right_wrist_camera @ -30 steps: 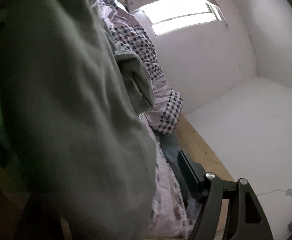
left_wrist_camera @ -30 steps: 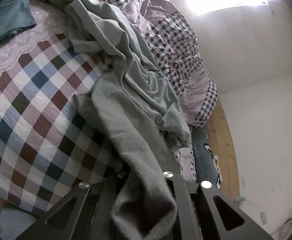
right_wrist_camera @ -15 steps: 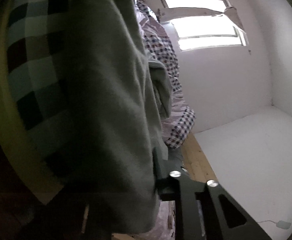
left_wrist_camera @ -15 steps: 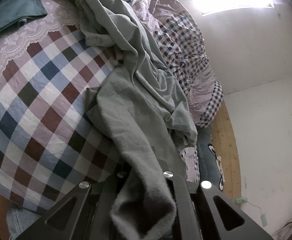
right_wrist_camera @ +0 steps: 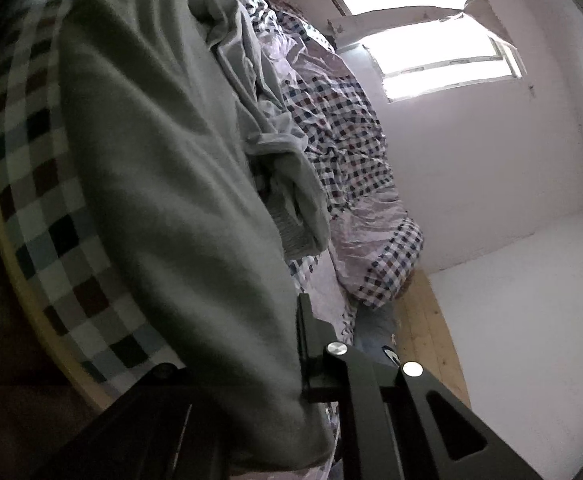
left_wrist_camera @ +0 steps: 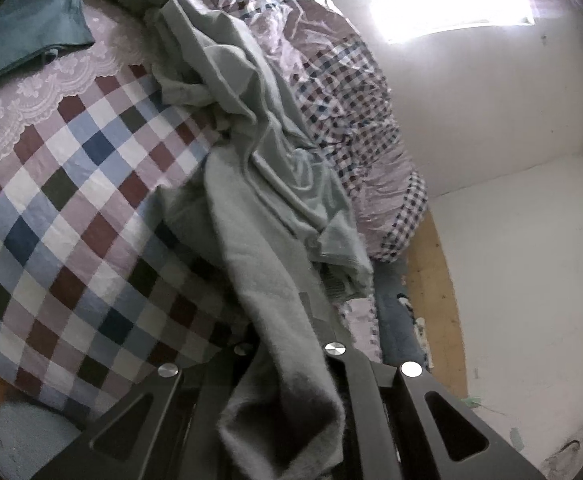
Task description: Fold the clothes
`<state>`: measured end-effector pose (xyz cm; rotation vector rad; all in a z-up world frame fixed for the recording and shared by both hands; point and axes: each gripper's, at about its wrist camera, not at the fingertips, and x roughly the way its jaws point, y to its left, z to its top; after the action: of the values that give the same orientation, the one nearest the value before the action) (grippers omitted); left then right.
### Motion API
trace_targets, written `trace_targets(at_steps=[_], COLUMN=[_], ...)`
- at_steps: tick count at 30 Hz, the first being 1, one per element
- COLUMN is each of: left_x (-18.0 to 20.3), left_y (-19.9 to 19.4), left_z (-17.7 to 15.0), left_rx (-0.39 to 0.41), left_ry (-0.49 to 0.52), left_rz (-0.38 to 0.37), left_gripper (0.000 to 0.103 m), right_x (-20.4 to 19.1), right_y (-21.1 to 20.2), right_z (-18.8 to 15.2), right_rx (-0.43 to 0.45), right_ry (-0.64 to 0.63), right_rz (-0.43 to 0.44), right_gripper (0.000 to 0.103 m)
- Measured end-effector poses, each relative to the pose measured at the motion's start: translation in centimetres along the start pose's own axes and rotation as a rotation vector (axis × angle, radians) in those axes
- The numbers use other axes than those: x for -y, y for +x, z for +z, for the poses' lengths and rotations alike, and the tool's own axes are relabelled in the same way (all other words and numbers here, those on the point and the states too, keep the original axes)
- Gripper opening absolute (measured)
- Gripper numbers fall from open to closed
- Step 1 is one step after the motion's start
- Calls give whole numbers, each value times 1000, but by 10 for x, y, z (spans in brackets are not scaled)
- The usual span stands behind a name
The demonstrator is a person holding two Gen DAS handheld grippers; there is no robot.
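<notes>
Left wrist view: my left gripper [left_wrist_camera: 291, 364] clamps the crumpled grey-green fleece garment [left_wrist_camera: 259, 184] on the checked bedspread [left_wrist_camera: 63, 200]; right gripper [right_wrist_camera: 251, 368] pinches it too. Looks mid-spread; next needs pulling flat.

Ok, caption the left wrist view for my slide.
Left gripper clamps a grey-green fleece garment trailing across the checked bedsheet.

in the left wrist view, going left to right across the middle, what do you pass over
Large-checked patchwork bedsheet → crumpled grey-green fleece garment → small-checked bunched duvet → pale wooden floor strip → white wall.
</notes>
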<state>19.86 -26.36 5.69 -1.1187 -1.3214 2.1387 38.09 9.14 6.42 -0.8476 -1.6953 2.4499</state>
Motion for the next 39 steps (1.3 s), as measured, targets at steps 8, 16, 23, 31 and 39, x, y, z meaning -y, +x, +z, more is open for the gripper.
trace_targets(at_steps=[8, 16, 23, 31, 39], left_x=[37, 82, 65, 1, -18], left_y=[-44, -100, -66, 31, 72], left_z=[-14, -15, 19, 64, 110], left_rx=[51, 120, 83, 5, 106], left_ry=[-4, 3, -41, -164, -181], left_rz=[-102, -209, -100, 77, 92], left_gripper=[4, 4, 4, 4, 18], right_x=[89, 183, 195, 143, 160], right_y=[0, -57, 0, 136, 267], right_z=[5, 12, 33, 50, 60], right_rx=[14, 105, 86, -60, -183], right_ry=[4, 74, 120, 152, 365], right_rz=[250, 383, 525, 748, 923], right_gripper=[6, 7, 7, 7, 14])
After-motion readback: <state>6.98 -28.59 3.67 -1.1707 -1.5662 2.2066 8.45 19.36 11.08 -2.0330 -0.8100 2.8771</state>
